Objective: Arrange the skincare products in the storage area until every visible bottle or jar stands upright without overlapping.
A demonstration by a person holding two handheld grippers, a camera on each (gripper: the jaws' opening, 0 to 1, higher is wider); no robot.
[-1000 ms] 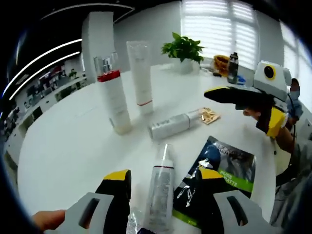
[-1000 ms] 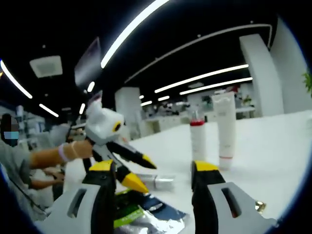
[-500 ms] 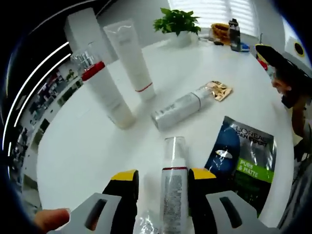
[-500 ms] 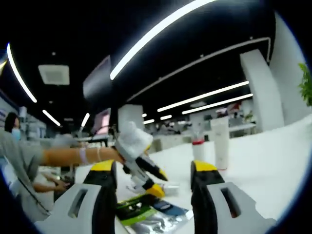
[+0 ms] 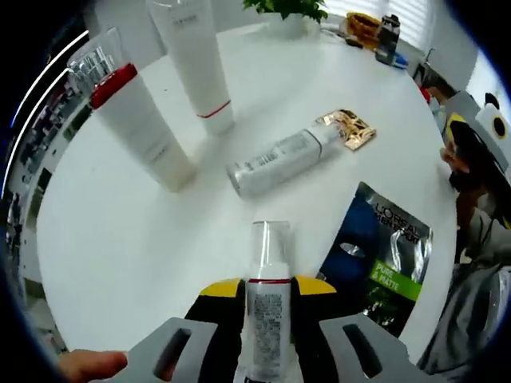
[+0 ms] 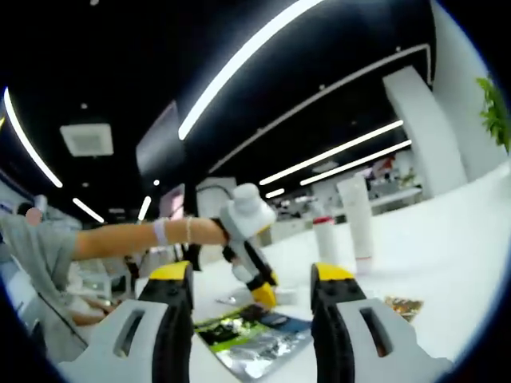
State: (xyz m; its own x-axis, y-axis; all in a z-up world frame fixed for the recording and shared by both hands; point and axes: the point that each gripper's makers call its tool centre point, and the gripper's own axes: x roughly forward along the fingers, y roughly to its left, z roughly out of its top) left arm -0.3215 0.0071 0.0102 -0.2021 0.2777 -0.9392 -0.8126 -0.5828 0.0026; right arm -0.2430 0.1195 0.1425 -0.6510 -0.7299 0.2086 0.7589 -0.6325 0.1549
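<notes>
Colours here: white table [image 5: 120, 239], a white bottle [image 5: 144, 128] with a red band and clear cap, a white tube [image 5: 196, 60] with a thin red stripe, a silvery-white bottle [image 5: 275, 155] lying down, a shiny gold packet [image 5: 347, 128], and a dark blue sachet [image 5: 383, 255] with a green label. The gripper tips are yellow on black.

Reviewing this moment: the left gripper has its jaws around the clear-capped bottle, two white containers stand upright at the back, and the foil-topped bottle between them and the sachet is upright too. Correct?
Not quite. The foil-topped bottle lies on its side on the table, as the left gripper view shows. The rest holds: the left gripper has its jaws around the clear-capped bottle, and the red-banded bottle and white tube stand upright.
</notes>
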